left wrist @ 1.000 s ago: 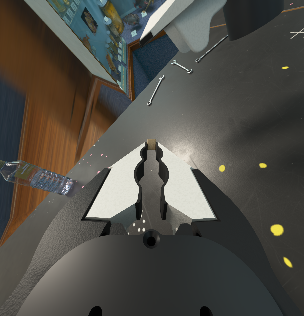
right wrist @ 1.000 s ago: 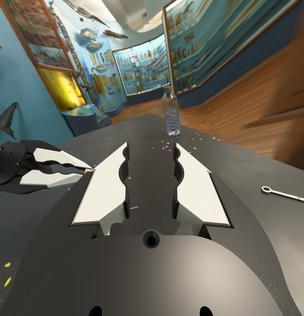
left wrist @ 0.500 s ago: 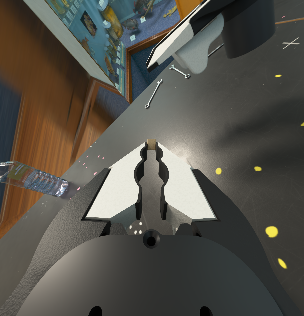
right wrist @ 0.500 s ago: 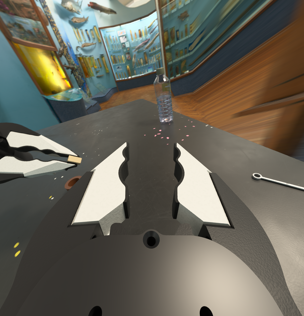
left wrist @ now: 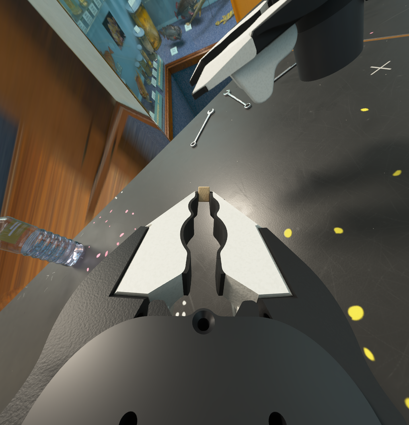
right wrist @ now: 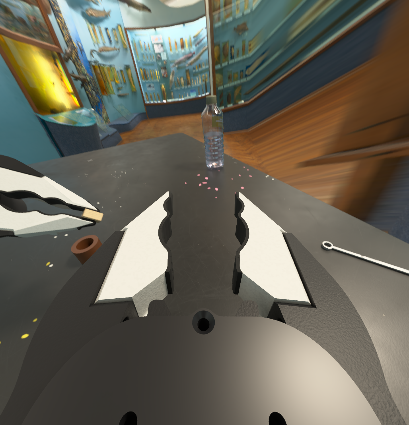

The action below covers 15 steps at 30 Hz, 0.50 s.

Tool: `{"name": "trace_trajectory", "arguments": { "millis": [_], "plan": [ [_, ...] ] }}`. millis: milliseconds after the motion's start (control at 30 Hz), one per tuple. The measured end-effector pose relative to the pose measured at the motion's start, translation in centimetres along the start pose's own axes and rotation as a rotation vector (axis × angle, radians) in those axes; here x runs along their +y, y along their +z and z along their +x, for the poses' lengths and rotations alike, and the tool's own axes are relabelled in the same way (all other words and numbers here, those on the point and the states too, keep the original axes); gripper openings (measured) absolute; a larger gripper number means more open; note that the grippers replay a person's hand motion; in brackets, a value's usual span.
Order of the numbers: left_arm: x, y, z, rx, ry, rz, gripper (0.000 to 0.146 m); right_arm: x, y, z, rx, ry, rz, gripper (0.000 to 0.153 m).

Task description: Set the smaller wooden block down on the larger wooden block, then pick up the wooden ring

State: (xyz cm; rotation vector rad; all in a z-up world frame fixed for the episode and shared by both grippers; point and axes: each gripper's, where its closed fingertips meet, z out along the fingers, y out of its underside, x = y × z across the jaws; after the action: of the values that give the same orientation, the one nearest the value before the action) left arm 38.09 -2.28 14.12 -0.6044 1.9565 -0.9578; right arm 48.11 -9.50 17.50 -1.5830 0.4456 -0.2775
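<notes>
My left gripper [left wrist: 203, 195] is shut on the smaller wooden block [left wrist: 203, 193], a pale tan piece held at the fingertips above the dark table [left wrist: 291, 172]. In the right wrist view the same gripper [right wrist: 93, 215] comes in from the left with the block [right wrist: 92, 215] in its tips. The wooden ring [right wrist: 86, 247], a dark brown short tube, lies on the table below that gripper, just left of my right gripper's left finger. My right gripper [right wrist: 203, 195] is open and empty above the table; it also shows at the top of the left wrist view [left wrist: 222, 76]. The larger wooden block is not in view.
A clear water bottle [right wrist: 212, 135] stands near the far table edge, also seen in the left wrist view [left wrist: 37, 243]. A long metal wrench [right wrist: 369, 258] lies at the right. Two small wrenches [left wrist: 202, 127] [left wrist: 237, 99] lie near the table edge. Beyond the edge is wooden floor.
My right gripper has moved back and up, so the ring and the left gripper's tips with the block have come into its view. The left gripper still holds the block and has shifted slightly.
</notes>
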Motion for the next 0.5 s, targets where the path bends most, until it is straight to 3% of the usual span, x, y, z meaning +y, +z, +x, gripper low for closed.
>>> {"name": "trace_trajectory", "arguments": {
  "millis": [233,500],
  "plan": [
    [1.4,0.3,0.1,0.076,-0.063,-0.079,0.009,-0.1,-1.4,1.8,0.069,0.015,-0.010,0.054],
    [7.1,1.7,1.4,0.334,-0.143,-0.368,0.009,-0.9,-3.9,2.5,0.113,-0.059,-0.017,0.052]
  ]
}}
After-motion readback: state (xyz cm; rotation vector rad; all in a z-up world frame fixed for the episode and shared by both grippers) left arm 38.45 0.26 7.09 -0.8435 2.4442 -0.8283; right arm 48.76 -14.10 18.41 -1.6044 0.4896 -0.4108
